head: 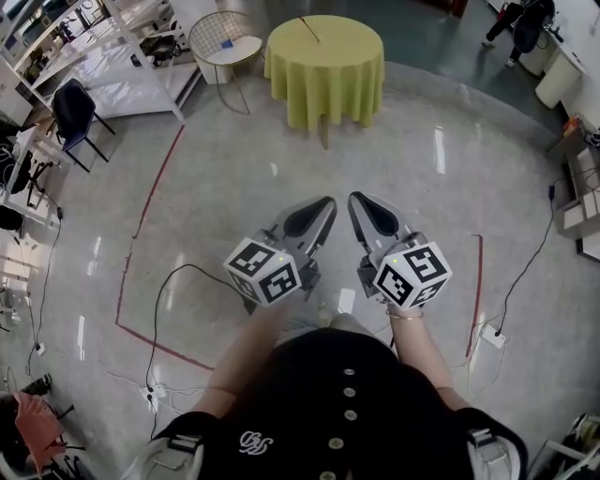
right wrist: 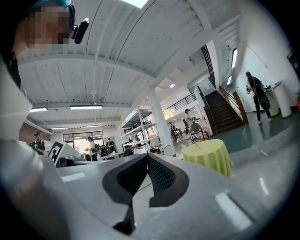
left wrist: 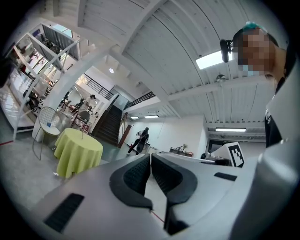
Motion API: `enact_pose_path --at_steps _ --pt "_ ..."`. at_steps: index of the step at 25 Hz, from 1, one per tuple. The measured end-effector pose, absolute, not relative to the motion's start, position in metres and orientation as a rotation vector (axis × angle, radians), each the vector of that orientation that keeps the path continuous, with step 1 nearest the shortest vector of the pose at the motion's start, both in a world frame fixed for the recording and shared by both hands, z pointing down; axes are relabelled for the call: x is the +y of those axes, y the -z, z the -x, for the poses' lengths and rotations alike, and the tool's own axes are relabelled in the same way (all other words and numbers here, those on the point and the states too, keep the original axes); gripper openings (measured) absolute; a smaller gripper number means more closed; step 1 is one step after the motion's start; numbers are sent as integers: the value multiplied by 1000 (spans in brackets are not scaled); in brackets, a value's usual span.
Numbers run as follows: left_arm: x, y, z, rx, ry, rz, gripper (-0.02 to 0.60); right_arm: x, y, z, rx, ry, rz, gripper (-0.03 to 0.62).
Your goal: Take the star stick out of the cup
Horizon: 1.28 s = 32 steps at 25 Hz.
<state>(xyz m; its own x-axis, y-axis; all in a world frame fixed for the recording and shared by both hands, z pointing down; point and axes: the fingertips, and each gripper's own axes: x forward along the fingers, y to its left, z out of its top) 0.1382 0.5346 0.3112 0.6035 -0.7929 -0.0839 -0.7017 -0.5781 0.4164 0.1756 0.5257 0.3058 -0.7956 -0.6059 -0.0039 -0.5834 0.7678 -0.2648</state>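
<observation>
**Tool state.** Left gripper (head: 324,202): jaws pressed together, the pads meeting along one seam with nothing between them. Right gripper (head: 357,198): same condition, closed on nothing. I hold both in the lower middle of the head view. Their tips are near each other but apart, aimed toward the upper centre of the frame, over bare floor.

**Location of the work.** The round table (head: 328,89) with the yellow-green cloth stands at the upper centre of the head view, well apart from both tools. What I take to be the star stick (head: 307,28) shows as a thin dark line slanting up from the table top (the star itself and the cup are too small to make out).

**Hazards, as I judge them:**

1. Arriving with closed jaws. The tips would push the stick aside or tip the cup. Spread the jaws before the reach.
2. Thin stick. An off-centre pinch may let it slip or swivel.
3. Slanted pull. Drawing across the lean would likely drag the cup over. Pull along the stick's own line.
4. Loose cloth. Snagging its hanging edge would shift everything standing on it.
</observation>
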Motion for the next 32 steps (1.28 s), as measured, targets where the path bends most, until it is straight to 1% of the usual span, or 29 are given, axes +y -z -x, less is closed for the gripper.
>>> enact_pose_path --at_steps 7,13,32 --pt "500 -319 -134 -1207 370 -2486 18 495 -309 -173 2830 381 1004 5" --pt "454 -318 -118 -1192 373 -2489 18 449 -313 -157 2821 403 1018 5" --pt "297 -307 -38 -1129 376 -2520 18 300 -300 -75 2833 373 1031 5"
